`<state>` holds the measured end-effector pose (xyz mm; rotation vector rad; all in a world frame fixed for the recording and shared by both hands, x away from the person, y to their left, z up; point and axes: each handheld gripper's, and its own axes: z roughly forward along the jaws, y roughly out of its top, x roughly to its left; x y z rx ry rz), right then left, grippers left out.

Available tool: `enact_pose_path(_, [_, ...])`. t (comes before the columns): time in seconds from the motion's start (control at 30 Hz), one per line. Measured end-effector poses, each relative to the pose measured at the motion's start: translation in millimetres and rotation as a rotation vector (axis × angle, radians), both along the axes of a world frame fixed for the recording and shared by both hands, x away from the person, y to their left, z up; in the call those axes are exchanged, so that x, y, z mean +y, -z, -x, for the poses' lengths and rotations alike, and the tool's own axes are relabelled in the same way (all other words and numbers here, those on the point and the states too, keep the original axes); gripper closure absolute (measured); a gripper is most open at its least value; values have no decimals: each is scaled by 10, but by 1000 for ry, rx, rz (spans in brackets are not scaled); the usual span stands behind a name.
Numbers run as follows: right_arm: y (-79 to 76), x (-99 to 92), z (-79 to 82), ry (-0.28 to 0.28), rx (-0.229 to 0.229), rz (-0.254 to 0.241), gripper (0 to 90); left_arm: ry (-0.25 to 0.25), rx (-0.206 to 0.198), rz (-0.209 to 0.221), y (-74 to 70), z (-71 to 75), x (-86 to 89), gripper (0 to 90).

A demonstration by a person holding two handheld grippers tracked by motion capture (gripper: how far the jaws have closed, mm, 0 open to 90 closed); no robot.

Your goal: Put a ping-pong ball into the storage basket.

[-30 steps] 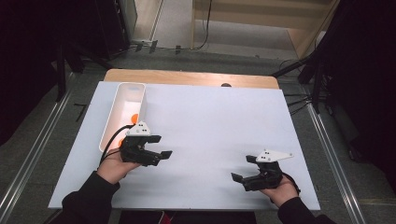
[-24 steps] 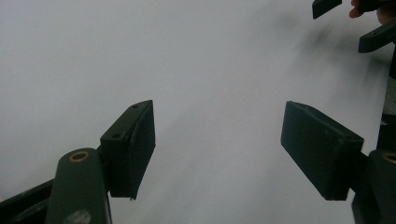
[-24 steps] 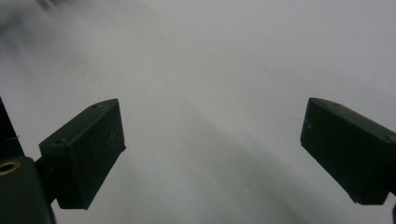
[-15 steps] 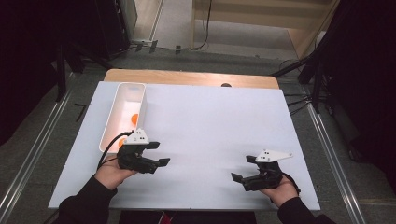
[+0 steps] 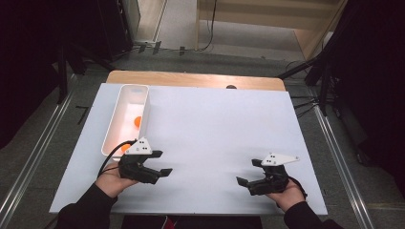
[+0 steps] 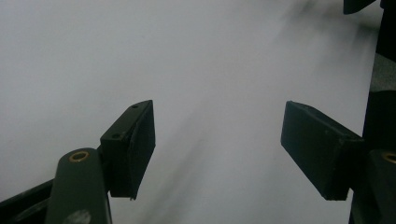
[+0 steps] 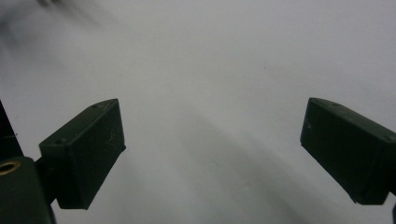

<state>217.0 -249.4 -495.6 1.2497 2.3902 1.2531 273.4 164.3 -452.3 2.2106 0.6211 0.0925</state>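
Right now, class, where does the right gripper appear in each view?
High view: right gripper at bottom right, in the person's hand.
Left gripper view: probably the blurred dark shape in the top right corner.
Right gripper view: the gripper itself, with its jaws rising from the bottom corners, wide apart.
Shared landmark: the white tabletop beneath it.

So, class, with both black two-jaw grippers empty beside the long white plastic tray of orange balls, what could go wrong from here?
1. The left gripper sits close to the long white plastic tray; its trailing black cable lies by the near end and might snag or nudge it.
2. The small orange balls are round and may roll away from open jaws.
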Motion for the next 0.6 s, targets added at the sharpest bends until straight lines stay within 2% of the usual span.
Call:
enact_pose_path(0.2, [0,-1,-1,-1,1,0,51,34,-2,-15,67,47,18,269])
enact_pose_path(0.27, [0,0,0,0,0,1,51,49,1,-35,96,71,26,269])
enact_pose_path(0.6, [2,0,-1,0,0,3,51,56,6,-54,158,107,93,269])
